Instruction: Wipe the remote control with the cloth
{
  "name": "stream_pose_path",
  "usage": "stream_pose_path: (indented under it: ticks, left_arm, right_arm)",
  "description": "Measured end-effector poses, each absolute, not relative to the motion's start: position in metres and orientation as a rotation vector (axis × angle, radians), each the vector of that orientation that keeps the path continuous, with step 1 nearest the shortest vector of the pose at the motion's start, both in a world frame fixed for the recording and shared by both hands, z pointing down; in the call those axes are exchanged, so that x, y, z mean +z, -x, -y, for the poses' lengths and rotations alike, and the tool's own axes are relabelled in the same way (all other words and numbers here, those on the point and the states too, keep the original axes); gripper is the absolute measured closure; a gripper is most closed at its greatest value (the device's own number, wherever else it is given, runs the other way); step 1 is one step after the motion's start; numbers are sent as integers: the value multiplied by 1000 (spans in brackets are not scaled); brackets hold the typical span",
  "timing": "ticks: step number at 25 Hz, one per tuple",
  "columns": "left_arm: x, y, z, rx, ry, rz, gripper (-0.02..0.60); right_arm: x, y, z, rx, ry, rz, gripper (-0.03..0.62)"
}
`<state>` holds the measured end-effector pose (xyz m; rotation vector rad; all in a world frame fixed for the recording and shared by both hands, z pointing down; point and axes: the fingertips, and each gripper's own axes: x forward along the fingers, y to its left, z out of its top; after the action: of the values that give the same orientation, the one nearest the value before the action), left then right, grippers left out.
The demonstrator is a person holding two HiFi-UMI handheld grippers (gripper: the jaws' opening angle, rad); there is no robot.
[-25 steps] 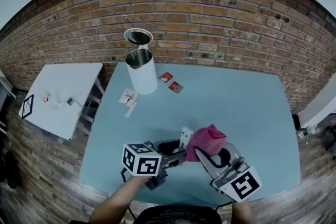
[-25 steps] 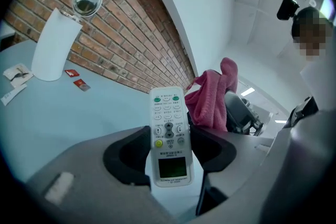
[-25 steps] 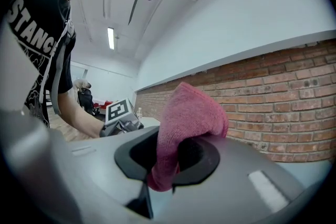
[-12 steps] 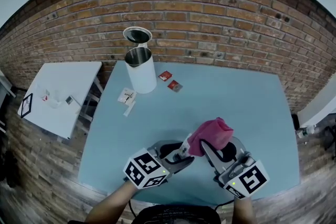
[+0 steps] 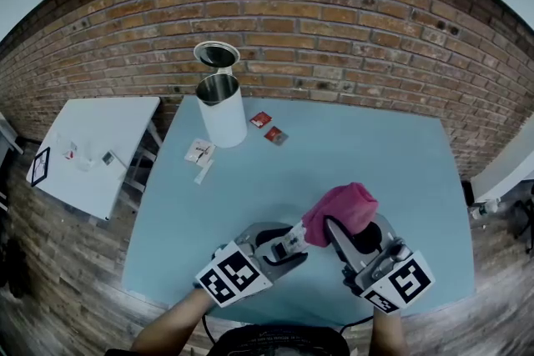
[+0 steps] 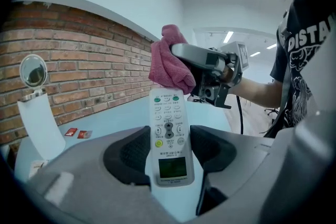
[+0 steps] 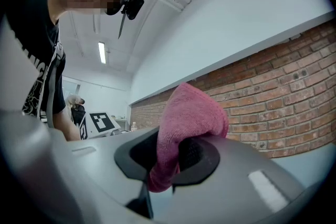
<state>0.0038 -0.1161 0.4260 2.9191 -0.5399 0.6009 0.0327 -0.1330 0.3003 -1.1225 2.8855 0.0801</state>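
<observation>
Above the table [image 5: 359, 137], near its front edge, both grippers meet. The left gripper [image 5: 285, 249] is clamped on the lower half of the remote [image 6: 168, 128], button face showing. The right gripper [image 7: 170, 157] is clamped on the cloth [image 7: 191, 113], whose bunched end sits at the remote's far tip, seemingly touching. A good wipe likely needs the cloth pressed flat and drawn along the buttons, against a firm left grip.

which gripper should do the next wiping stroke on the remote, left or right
Right. The right gripper is shut on the pink cloth, which sits at the remote control's far end. The left gripper clamps the remote control, so it likely serves best as holder.
</observation>
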Motion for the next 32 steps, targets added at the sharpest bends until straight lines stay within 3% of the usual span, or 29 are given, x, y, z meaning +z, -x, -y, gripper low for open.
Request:
stream_pose_path:
  ticks: [10,32]
  left_arm:
    - [424,-16,84,794,-3133,371,343]
    - [381,-29,55,536,-3220,196,344]
  right_arm:
    - [298,-33,133,4,1029,-2881,531]
    - [304,-40,130,-302,831,-2758,531]
